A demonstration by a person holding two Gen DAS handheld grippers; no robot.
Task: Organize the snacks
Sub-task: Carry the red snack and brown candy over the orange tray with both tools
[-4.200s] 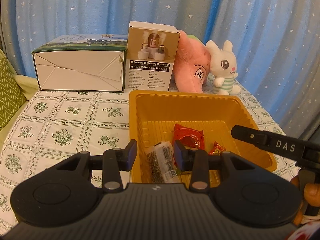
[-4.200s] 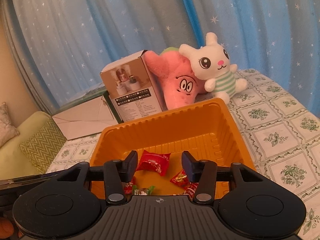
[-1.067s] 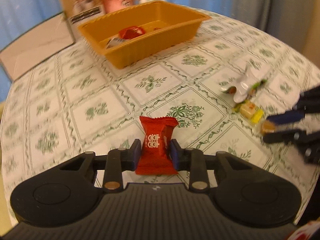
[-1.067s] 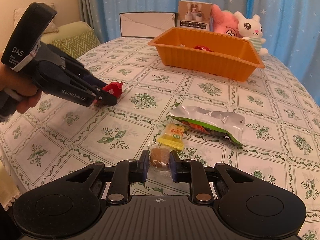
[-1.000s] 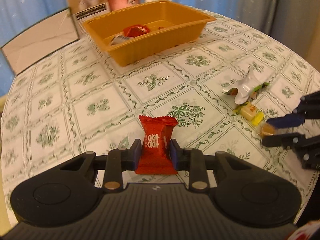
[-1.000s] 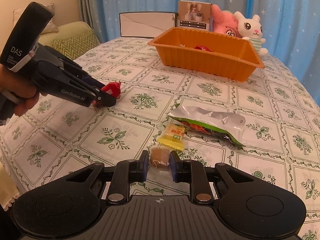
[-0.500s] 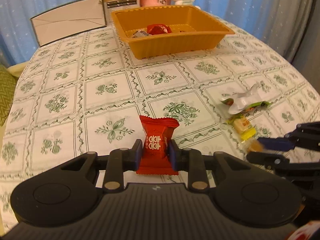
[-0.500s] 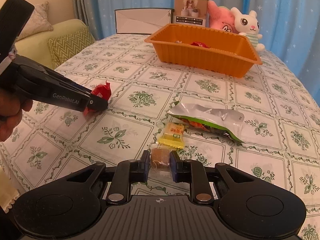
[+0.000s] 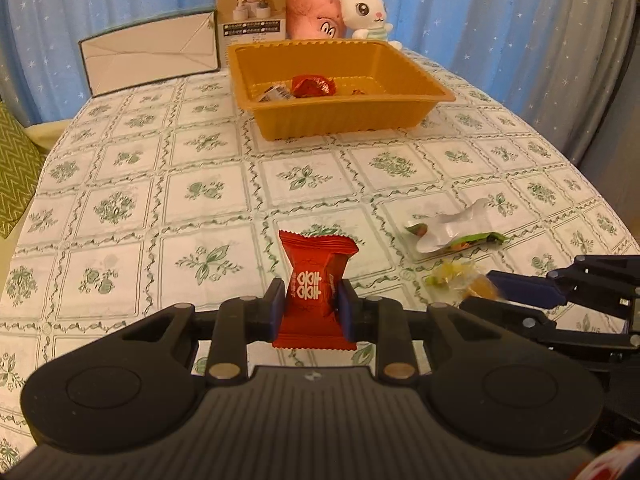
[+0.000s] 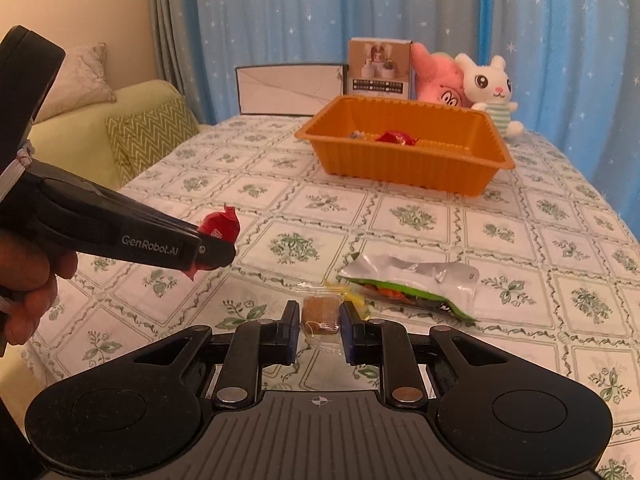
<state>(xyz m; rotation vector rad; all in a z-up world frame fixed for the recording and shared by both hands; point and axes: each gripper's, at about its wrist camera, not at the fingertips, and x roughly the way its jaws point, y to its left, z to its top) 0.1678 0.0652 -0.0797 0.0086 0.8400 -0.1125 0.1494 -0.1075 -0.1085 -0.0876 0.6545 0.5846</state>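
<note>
Pinching a red foil-wrapped candy (image 9: 314,288) above the tablecloth's near edge, the left gripper (image 9: 311,307) risks dropping it short of the far orange plastic tray (image 9: 400,116), while the right gripper (image 10: 319,326) clamps a clear-wrapped brown candy (image 10: 320,314).

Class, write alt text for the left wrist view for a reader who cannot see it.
The left gripper pinches an upright red candy wrapper above a green-patterned tablecloth. Ahead sits an orange plastic tray holding a few snacks; the right gripper enters at right, holding a small brown candy.
</note>
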